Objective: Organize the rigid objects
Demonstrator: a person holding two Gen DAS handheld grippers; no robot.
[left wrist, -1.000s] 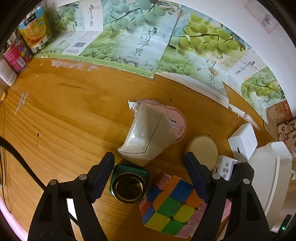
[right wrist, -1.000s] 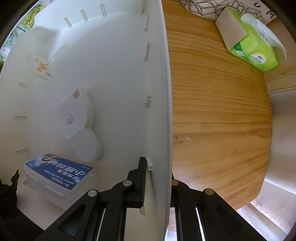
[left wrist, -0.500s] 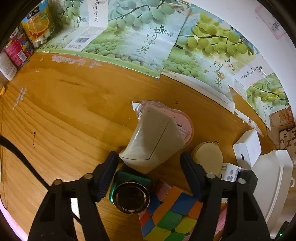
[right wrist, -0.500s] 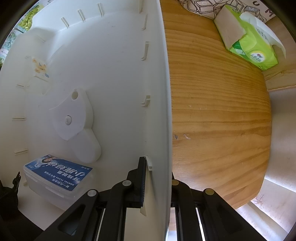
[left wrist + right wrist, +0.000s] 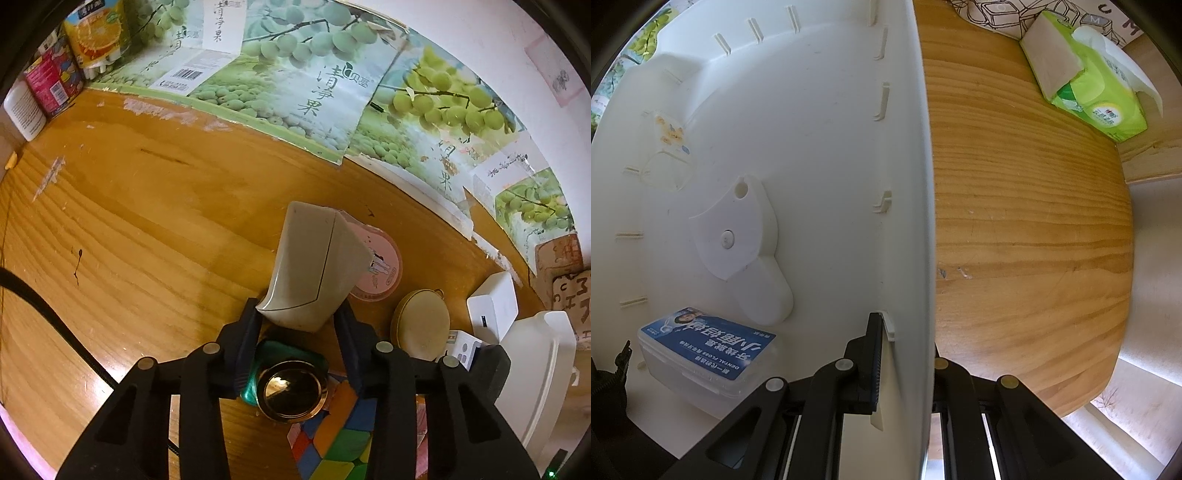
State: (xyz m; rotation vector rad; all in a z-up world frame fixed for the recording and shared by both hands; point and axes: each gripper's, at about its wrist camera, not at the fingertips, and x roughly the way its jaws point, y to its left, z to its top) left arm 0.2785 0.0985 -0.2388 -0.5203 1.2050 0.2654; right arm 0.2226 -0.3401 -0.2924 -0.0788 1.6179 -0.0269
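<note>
- Left tool: jaws, wide a second ago, are closing onto the beige wedge-shaped case, pads at its flanks.
- Case sits on the bench, 12 o'clock of the cube.
- Right tool: unchanged, clamped narrow on the white bin wall.
- Pickup appears imminent.

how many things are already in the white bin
3: a dental floss box at its near left, a white fan-shaped plastic piece mid-floor, a clear sticker-topped item farther back. More may be hidden.
</note>
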